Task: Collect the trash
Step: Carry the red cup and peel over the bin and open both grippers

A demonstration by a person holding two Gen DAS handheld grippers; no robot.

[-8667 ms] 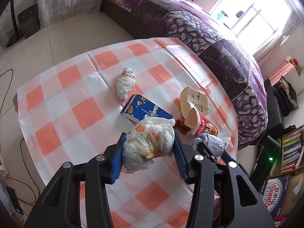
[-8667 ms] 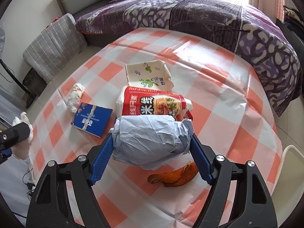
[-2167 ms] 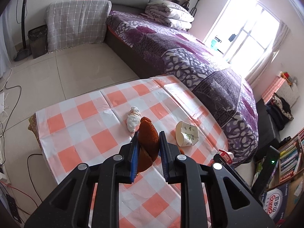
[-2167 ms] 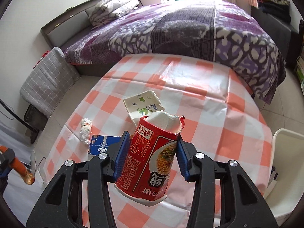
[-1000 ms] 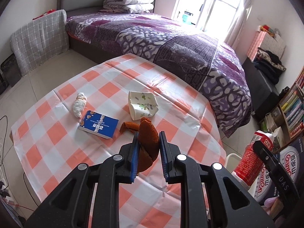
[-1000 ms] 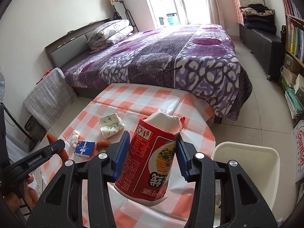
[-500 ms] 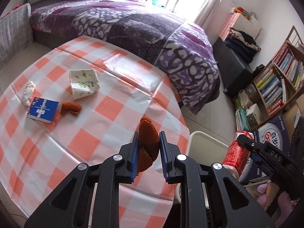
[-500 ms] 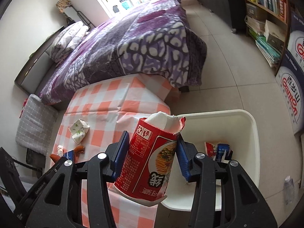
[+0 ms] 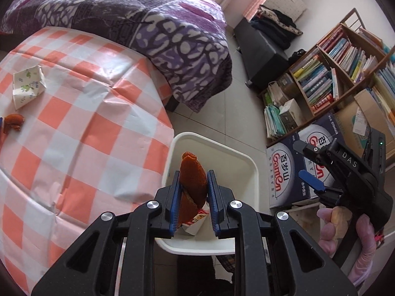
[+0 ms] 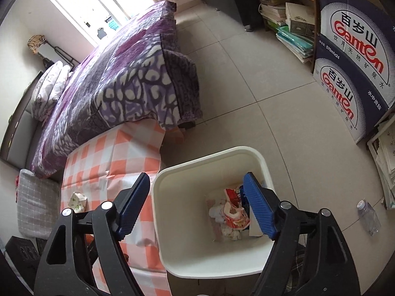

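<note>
My left gripper [image 9: 192,180] is shut on a brown-orange peel [image 9: 191,172], held over the white bin [image 9: 253,170] beside the checked table [image 9: 74,123]. My right gripper [image 10: 197,187] hangs above the same white bin [image 10: 205,162]; its jaws are opening and nothing is between them. The red noodle cup [image 10: 233,212] lies in the bin among other trash. In the left wrist view the right gripper [image 9: 305,165] shows at the right, held by a hand [image 9: 330,224]. A crushed paper cup [image 9: 27,86] and a second peel piece [image 9: 12,120] lie on the table.
A purple bed [image 9: 123,17] runs behind the table. A bookshelf [image 9: 333,61] and stacked water cartons [image 10: 350,56] stand to the right of the bin. A plastic bottle [image 10: 367,217] lies on the tiled floor. A grey cushion [image 10: 34,202] leans by the bed.
Both grippers have swung from over the table to above the bin. The right gripper has let go of the red noodle cup, which now lies in the bin.
</note>
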